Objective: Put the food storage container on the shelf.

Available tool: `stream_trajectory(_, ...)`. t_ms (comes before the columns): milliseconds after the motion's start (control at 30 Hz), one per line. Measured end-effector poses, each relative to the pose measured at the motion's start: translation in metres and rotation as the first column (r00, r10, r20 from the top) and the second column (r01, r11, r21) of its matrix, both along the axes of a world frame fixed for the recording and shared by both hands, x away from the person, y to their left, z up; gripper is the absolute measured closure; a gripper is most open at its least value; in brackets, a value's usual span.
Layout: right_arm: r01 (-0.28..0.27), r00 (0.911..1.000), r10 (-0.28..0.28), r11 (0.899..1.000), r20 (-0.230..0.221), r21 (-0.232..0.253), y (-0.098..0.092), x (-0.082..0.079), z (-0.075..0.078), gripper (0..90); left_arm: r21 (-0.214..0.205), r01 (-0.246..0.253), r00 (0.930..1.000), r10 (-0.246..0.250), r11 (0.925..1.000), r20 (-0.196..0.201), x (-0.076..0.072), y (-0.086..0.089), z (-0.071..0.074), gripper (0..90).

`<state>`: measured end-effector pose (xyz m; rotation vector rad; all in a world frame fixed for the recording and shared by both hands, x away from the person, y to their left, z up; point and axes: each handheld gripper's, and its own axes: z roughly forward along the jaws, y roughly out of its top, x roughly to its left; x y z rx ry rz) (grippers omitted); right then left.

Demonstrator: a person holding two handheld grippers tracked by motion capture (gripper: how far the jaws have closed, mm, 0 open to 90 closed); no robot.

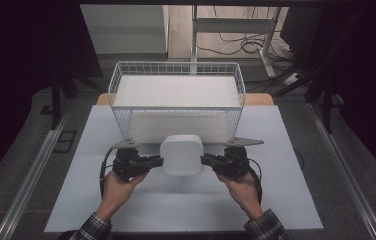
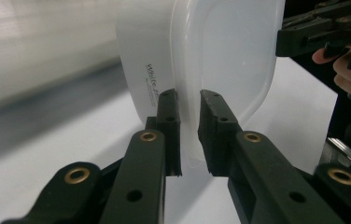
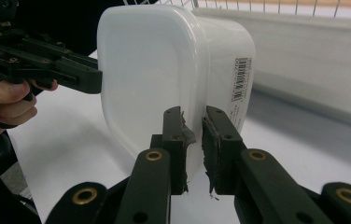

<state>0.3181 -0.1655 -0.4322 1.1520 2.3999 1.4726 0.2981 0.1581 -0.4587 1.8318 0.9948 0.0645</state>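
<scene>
Holding: we pinch a white plastic container point(image 1: 181, 154) w/ both claws, mid-frame in the high view, just below the wire basket point(image 1: 176, 100).
Left gripper point(image 1: 159, 161): jaws narrow, clamped on the container's thin lid rim at its left edge.
Right gripper point(image 1: 204, 159): same, narrow on the rim at the right edge.
Feel: we judge it light, prob. empty; walls thin, semi-stiff, smooth, so slippery.
Grip spot: the rim flange, opp. sides, even pressure.
Table point(image 1: 186, 205): white sheet under it; can't tell if the container touches it.

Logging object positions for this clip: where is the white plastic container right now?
In the high view the white plastic container sits mid-table, just in front of the wire basket, gripped at its rim between the left gripper and right gripper.
</scene>
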Motion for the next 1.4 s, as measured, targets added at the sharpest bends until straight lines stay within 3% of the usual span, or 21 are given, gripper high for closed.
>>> stream_trajectory(367, -0.006, 0.9988, 0.004, 0.999, 0.05, 0.032, 0.007, 0.014, 0.032, 79.0, -0.017, -0.034, 0.9961, 0.035, 0.9993, 0.081, 0.009, 0.009, 0.042, 79.8)
stream_trajectory(800, -0.001, 0.9969, -0.004, 0.998, 0.078, 0.06, 0.013, 0.033, 0.065, 79.0, -0.047, -0.061, 0.9914, 0.067, 0.997, 0.113, 0.026, 0.015, 0.076, 79.9)
stream_trajectory(967, -0.005, 0.9946, -0.001, 0.998, 0.104, 0.066, 0.017, 0.044, 0.086, 79.0, -0.041, -0.079, 0.9864, 0.084, 0.996, 0.141, 0.034, 0.017, 0.1, 79.9)
stream_trajectory(1167, -0.006, 0.9927, -0.002, 0.998, 0.121, 0.064, 0.02, 0.053, 0.105, 78.9, -0.043, -0.086, 0.9828, 0.092, 0.9953, 0.16, 0.042, 0.019, 0.117, 79.9)
stream_trajectory(1400, -0.003, 0.9894, -0.006, 0.998, 0.145, 0.064, 0.024, 0.078, 0.133, 78.6, -0.039, -0.102, 0.9773, 0.108, 0.994, 0.182, 0.063, 0.021, 0.146, 79.9)
